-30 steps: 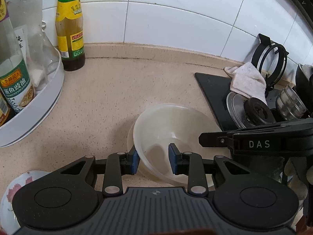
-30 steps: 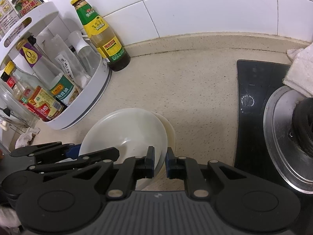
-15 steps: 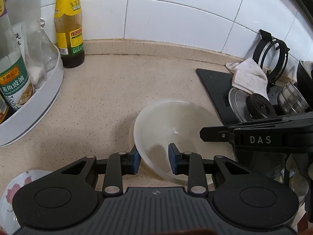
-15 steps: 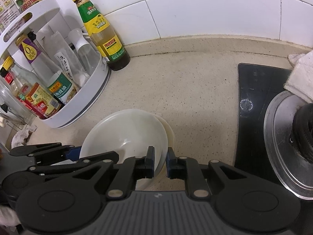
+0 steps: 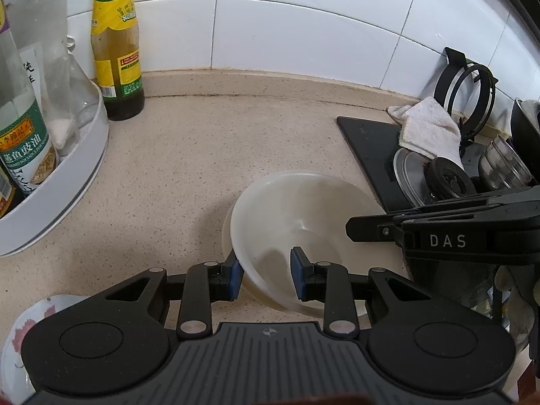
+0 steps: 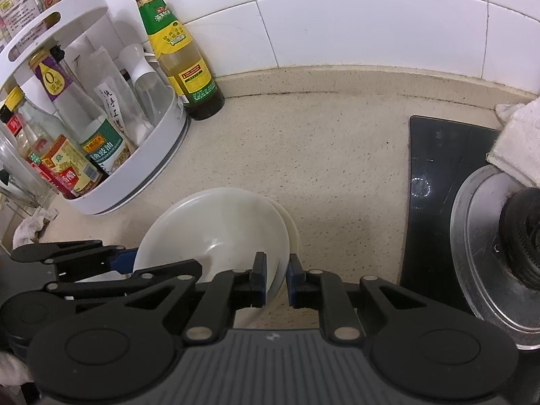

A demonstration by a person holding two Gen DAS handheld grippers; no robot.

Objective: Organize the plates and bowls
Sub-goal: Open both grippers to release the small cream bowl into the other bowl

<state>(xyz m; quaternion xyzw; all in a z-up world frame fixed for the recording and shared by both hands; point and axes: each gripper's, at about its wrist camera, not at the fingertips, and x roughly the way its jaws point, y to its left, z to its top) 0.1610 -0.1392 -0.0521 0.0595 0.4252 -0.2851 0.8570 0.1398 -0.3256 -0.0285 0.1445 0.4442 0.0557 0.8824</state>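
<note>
1. On the speckled bench (image 5: 175, 175) we see a white bowl (image 5: 303, 222), tilted, nested in a second pale dish (image 6: 293, 233) under it.
2. Left gripper (image 5: 266, 276): jaws narrow; the bowl's near-left rim sits between the blue pads (image 5: 236, 278), one outside the wall, one inside. We read it as clamped.
3. Right gripper (image 6: 276, 278): jaws nearly closed, pinching the opposite rim edge.
4. Both grippers hold the same bowl from opposite sides.
5. White turntable rack (image 6: 148, 168) with sauce bottles stands at left; a green-capped bottle (image 6: 179, 60) stands just beside it against the tile wall.
6. Black stove top (image 6: 435, 182) lies at right, with a burner (image 6: 519, 236) and a white cloth (image 5: 428, 128) on it.
7. A floral plate (image 5: 17, 334) shows at the bottom left of the left view, partly hidden.
</note>
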